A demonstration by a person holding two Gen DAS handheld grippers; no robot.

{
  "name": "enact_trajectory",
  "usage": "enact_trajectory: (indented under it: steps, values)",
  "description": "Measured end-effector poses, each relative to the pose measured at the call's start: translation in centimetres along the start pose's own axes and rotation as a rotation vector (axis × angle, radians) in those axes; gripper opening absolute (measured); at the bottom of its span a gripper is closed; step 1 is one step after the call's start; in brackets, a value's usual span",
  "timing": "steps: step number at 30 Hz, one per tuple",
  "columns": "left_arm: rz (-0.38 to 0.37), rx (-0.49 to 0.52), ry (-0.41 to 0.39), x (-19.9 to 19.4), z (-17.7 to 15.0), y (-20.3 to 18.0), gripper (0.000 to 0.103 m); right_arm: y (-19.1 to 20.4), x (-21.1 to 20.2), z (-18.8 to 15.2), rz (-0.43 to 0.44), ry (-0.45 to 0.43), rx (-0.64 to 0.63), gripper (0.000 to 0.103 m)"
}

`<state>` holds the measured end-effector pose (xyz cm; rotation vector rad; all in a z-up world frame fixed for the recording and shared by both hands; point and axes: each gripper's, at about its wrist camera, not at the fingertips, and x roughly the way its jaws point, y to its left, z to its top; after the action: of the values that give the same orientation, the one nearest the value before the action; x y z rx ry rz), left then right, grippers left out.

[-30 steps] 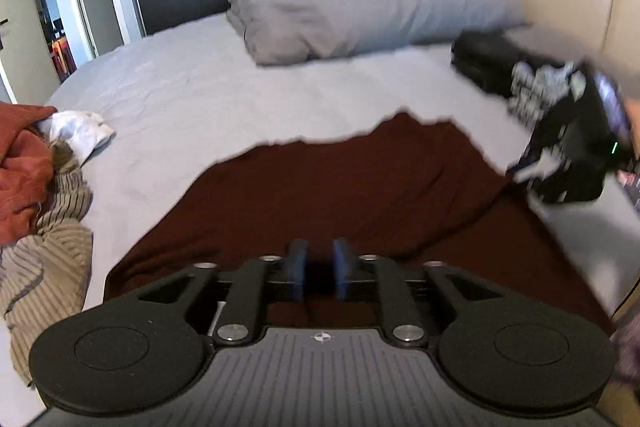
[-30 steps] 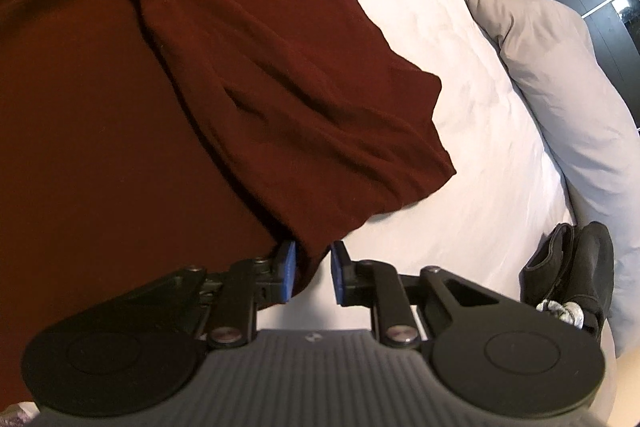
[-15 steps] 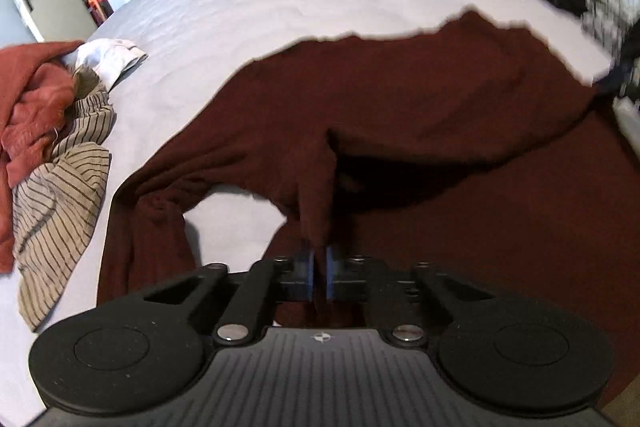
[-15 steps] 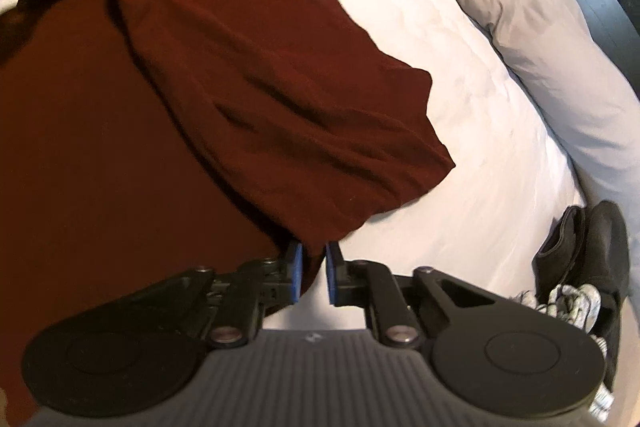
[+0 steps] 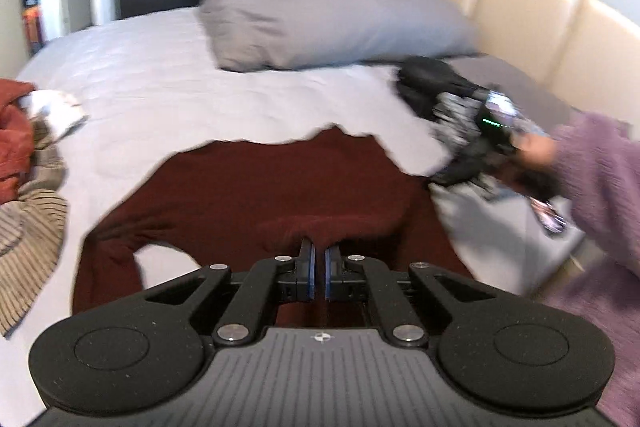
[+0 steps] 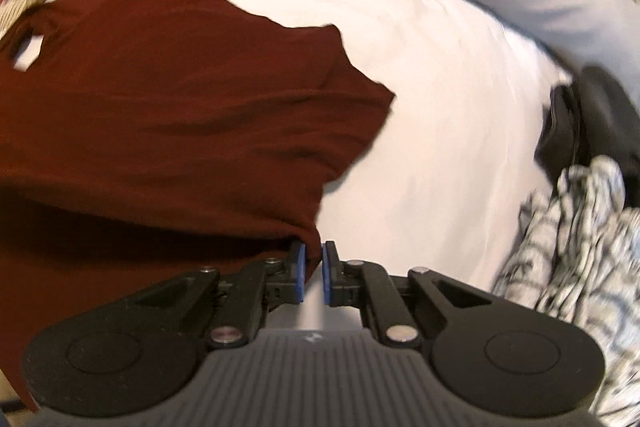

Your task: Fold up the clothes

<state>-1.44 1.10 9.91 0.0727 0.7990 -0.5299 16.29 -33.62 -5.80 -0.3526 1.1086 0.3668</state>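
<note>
The left gripper (image 5: 319, 259), which half a second earlier had hoisted a fold of the maroon shirt (image 5: 256, 195) off the white sheet (image 5: 168, 95), lowered the cloth flat ahead of its tips. At right, the right gripper (image 6: 313, 263) swung toward the patterned garment (image 6: 580, 227); the shirt's corner slipped left of its narrowed fingers.

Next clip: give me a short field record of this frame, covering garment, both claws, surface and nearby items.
garment: maroon shirt, spread on the bed, partly folded
left claw: nearly shut, pinching a raised fold of the shirt
right claw: narrow gap, at the shirt's edge; grip unclear
surface: white bedsheet
nearby: grey pillow; striped garment; black-and-white patterned garment
</note>
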Motion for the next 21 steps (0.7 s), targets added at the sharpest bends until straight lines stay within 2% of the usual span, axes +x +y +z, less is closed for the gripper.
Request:
enact_trajectory:
  steps: [6,11,21]
  values:
    - [-0.162,0.080,0.116,-2.0,-2.5,-6.0,0.002,-0.5,0.2,0.0,0.011,0.011,0.058,0.010]
    - [-0.305,0.188,0.216,0.0,-4.7,-11.5,0.002,-0.6,0.7,0.4,0.000,0.032,0.094,0.010]
    - [-0.394,0.340,0.381,5.7,-7.1,-17.1,0.005,-0.1,0.4,-0.3,-0.012,0.048,0.081,0.013]
